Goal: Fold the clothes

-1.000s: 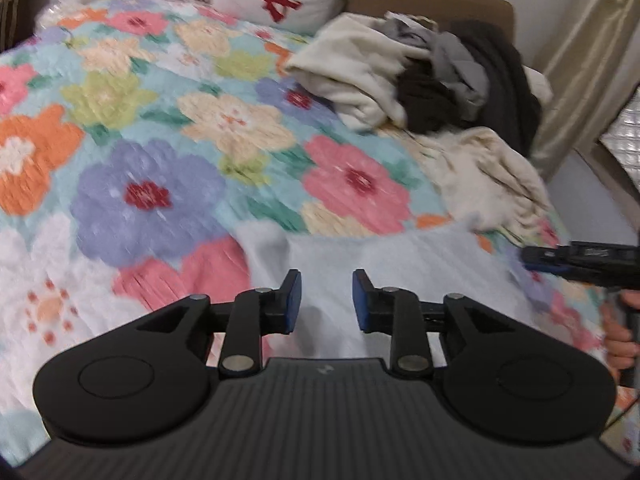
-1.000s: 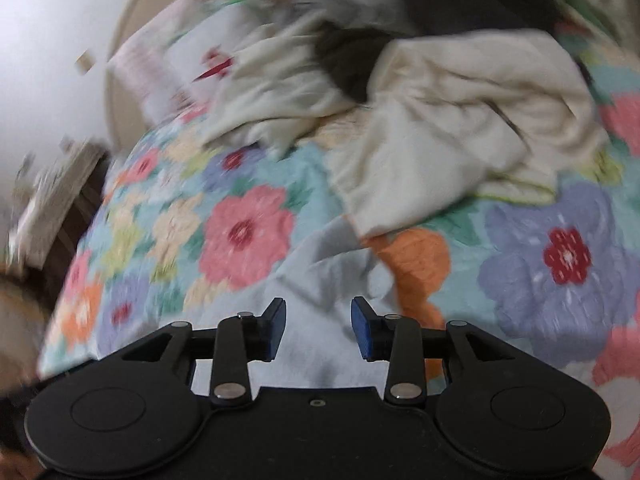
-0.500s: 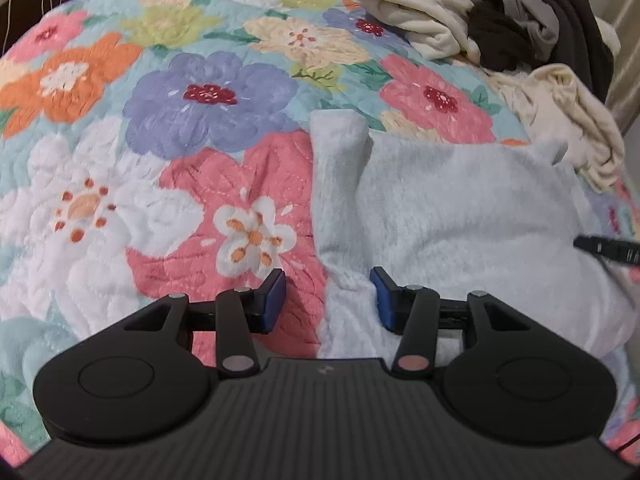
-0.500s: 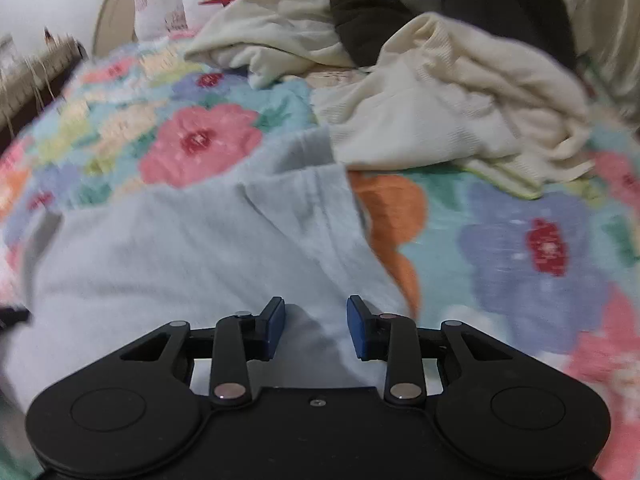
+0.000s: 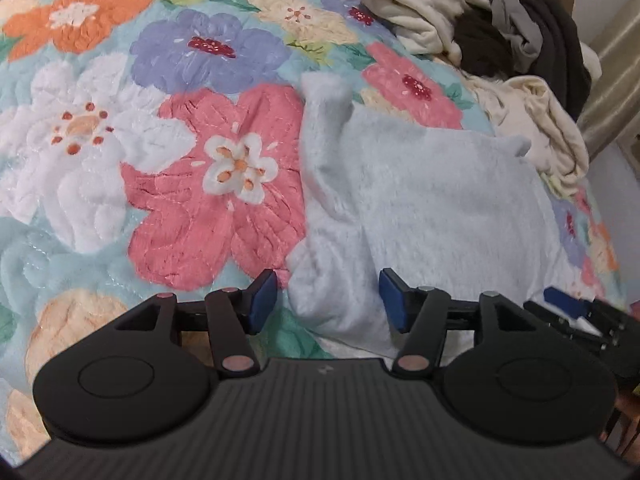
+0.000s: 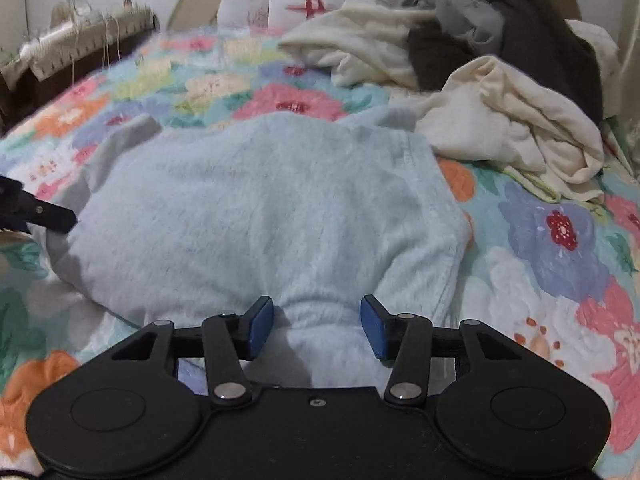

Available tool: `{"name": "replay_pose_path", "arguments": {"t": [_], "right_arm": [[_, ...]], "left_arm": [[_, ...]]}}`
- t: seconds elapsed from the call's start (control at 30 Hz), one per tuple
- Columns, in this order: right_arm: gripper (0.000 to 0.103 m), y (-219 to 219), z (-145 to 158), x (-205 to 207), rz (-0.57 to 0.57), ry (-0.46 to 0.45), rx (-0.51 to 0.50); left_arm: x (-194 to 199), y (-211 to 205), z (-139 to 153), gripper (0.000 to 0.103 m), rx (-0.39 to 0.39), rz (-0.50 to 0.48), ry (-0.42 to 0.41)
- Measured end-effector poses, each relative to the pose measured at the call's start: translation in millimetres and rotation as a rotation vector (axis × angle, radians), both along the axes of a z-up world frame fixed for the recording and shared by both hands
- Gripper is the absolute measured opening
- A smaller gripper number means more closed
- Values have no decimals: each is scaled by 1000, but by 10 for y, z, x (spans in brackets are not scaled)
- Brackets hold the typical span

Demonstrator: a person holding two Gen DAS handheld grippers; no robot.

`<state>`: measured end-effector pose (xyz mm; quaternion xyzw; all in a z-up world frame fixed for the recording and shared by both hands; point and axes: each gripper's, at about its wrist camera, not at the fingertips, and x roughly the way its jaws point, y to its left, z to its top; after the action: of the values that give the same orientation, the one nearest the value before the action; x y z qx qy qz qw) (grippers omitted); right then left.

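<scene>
A pale blue fleece garment (image 5: 432,208) lies spread on the flowered quilt (image 5: 200,200); it also shows in the right wrist view (image 6: 272,216). My left gripper (image 5: 328,300) is open, its jaws on either side of the garment's near left corner. My right gripper (image 6: 316,324) is open, its jaws on either side of the garment's near hem. The right gripper's tip shows at the right edge of the left wrist view (image 5: 576,312). The left gripper's tip shows at the left edge of the right wrist view (image 6: 44,212).
A pile of cream, grey and dark clothes (image 6: 460,68) lies at the far right of the bed, also in the left wrist view (image 5: 492,40). White pillows (image 6: 312,0) stand at the headboard. A dark bedside cabinet (image 6: 72,52) stands far left.
Both grippers have come down to the garment's near edge and their jaws have spread wider. The garment now lies flat between them.
</scene>
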<state>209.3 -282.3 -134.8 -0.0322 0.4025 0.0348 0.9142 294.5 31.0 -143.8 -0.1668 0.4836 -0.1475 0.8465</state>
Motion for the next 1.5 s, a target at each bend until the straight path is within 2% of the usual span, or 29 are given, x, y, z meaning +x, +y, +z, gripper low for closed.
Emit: {"name": "replay_pose_path", "arguments": {"t": [0.1,0.2,0.23,0.27,0.33,0.43,0.6,0.7,0.8,0.87,1.0,1.17,1.4,1.5], "right_arm": [[53,21,115,-31,-15,4,-8],[53,129,240,-148,37,-39,-30],[55,180,288,-213,66,-58,-32],[62,240,328,-274,102,-73,-41],[74,421,298,-351,201,-67,-125],[76,739,75,-378,326,-18,-341],[75,991,-33,-278,389,-56,-468],[76,1102,-102,-17,401,-51,-522],[70,1094,-119,225,370,-3,-471],[31,1103,-1,213,337,-14,-441],[26,1213,204,112,284,-151,-507],[22,1209,579,102,232,-262,-405],[22,1292,992,5,290,-304,-297],[22,1278,1167,-40,305,-302,-194]], "left_arm": [[8,21,5,57,-14,16,18],[-33,17,82,57,10,10,13],[-60,31,101,57,15,9,7],[-86,43,114,57,20,8,2],[-120,50,40,66,38,17,0],[-116,90,-38,70,15,40,11],[-65,196,-30,69,-53,48,29],[-51,234,-39,68,-87,52,36],[-44,258,-38,68,-115,52,38],[-39,273,-38,69,-134,52,40],[-38,251,-21,68,-149,47,38],[-67,186,84,66,-237,4,18],[-189,237,377,65,-236,-47,-56],[-242,320,529,65,-248,-57,-80]]}}
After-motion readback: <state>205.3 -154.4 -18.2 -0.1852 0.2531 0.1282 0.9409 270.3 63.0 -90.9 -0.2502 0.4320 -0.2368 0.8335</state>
